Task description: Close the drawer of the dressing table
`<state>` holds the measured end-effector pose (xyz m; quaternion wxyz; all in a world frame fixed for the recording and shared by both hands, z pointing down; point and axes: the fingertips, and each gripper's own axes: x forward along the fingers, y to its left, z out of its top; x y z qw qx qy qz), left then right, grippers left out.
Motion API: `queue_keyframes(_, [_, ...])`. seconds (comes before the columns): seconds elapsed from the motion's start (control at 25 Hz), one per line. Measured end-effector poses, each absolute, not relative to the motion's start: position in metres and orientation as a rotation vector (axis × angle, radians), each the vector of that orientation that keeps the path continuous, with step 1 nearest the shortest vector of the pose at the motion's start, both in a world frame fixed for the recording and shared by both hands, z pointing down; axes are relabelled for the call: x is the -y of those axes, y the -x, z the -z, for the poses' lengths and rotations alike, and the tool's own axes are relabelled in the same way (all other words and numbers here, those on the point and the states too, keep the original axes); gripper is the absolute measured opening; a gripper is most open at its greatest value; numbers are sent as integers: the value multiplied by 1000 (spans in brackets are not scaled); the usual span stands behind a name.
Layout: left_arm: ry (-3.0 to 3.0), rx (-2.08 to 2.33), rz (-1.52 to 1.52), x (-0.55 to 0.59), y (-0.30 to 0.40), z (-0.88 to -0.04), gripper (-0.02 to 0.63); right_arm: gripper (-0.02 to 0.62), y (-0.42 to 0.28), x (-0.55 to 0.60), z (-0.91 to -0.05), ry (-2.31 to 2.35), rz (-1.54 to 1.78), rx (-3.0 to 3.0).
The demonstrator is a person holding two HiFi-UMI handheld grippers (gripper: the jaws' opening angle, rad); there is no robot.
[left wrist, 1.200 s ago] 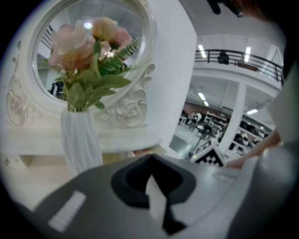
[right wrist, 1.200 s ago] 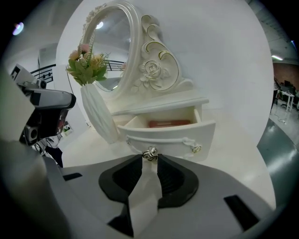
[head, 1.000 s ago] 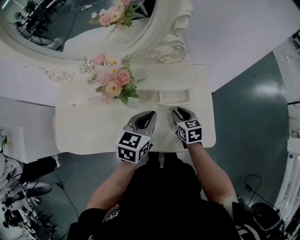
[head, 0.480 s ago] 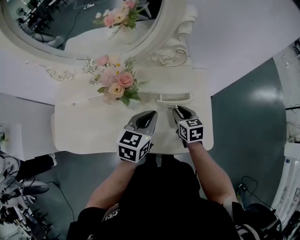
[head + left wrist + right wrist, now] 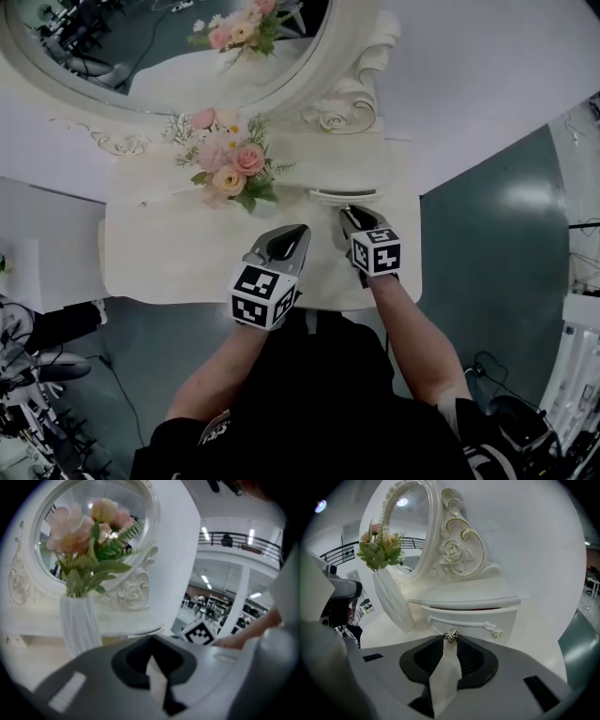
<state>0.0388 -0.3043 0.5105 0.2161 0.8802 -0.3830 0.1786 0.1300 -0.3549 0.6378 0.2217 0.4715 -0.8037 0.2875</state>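
The white dressing table [image 5: 169, 272] carries a low shelf with a small drawer [image 5: 347, 195] at its right end. Only a thin strip of the drawer sticks out from under the shelf. In the right gripper view the drawer front [image 5: 473, 620] fills the middle, with a dark slit above it. My right gripper [image 5: 347, 213] is at the drawer front, and its jaws have just been closing. The metal drawer knob [image 5: 450, 636] sits between its tips [image 5: 450, 641]. My left gripper [image 5: 300, 229] hovers over the tabletop left of the drawer, shut and holding nothing [image 5: 151, 649].
A white ribbed vase of pink flowers [image 5: 230, 169] stands on the table just left of the drawer, close to both grippers. The oval mirror [image 5: 159, 47] with its carved frame rises behind. Teal floor [image 5: 506, 216] lies off the table's right edge.
The drawer has slid in under the shelf; its open inside no longer shows. My right gripper has moved forward with the knob. The left gripper has stayed put.
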Motion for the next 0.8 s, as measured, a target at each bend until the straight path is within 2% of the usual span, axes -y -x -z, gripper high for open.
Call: queue_keyframes(0.8, [-2425, 1083, -511, 308, -39, -508, 9, 86, -131, 381, -645, -1307, -825, 2209])
